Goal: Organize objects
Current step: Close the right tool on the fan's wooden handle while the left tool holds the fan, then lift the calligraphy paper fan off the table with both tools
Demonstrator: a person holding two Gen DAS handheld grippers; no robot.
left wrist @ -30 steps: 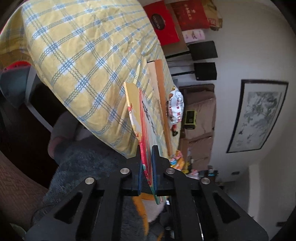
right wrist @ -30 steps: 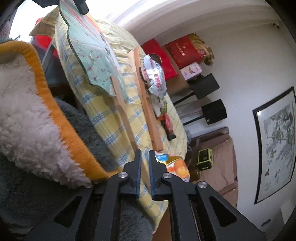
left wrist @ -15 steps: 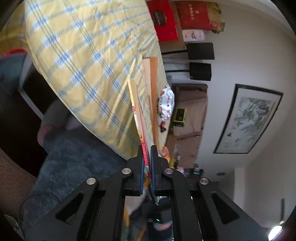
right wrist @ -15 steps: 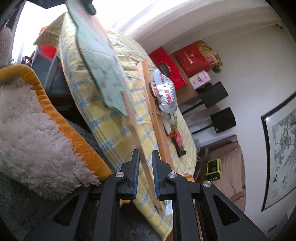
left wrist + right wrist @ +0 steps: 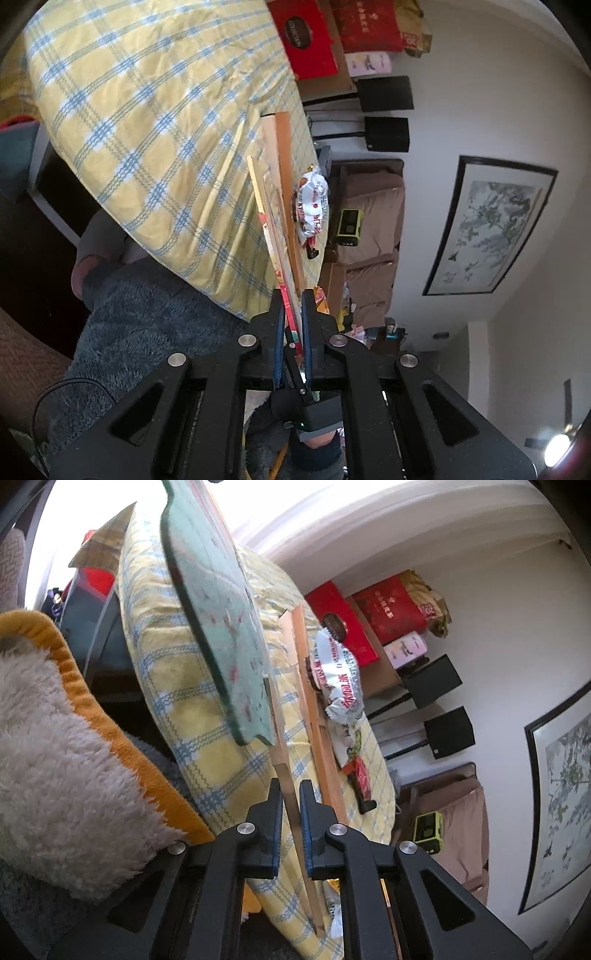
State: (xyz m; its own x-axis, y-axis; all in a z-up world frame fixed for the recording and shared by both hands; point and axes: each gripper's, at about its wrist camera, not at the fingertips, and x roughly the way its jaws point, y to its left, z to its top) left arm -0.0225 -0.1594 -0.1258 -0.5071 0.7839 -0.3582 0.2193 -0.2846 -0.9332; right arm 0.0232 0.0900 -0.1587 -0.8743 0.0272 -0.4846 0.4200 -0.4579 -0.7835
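Room: white walls with a framed ink painting (image 5: 491, 225) at the right of the left wrist view, and red gift boxes (image 5: 369, 616) stacked at the upper centre of the right wrist view.
Surface: a yellow and blue checked tablecloth (image 5: 147, 122) fills the upper left of the left wrist view.
Left gripper (image 5: 293, 314): its fingers pinch the edge of the pale green fan, which shows edge-on as a thin red and yellow strip running up the middle of the frame.
Right gripper (image 5: 291, 805): its fingers are pressed onto the fan's wooden handle (image 5: 291, 805), low in the centre of the frame.
Fan (image 5: 218, 627): lifted above the cloth, upper centre of the right wrist view, held at both ends.
Tray: a long wooden tray (image 5: 314, 709) lies on the cloth, centre right, with a silver snack packet (image 5: 340, 679) and smaller wrapped sweets (image 5: 360, 775) just beside or in it; which one cannot be told.
Progress: judged partway; the fan is picked up but not yet put anywhere, and the snacks appear unsorted.
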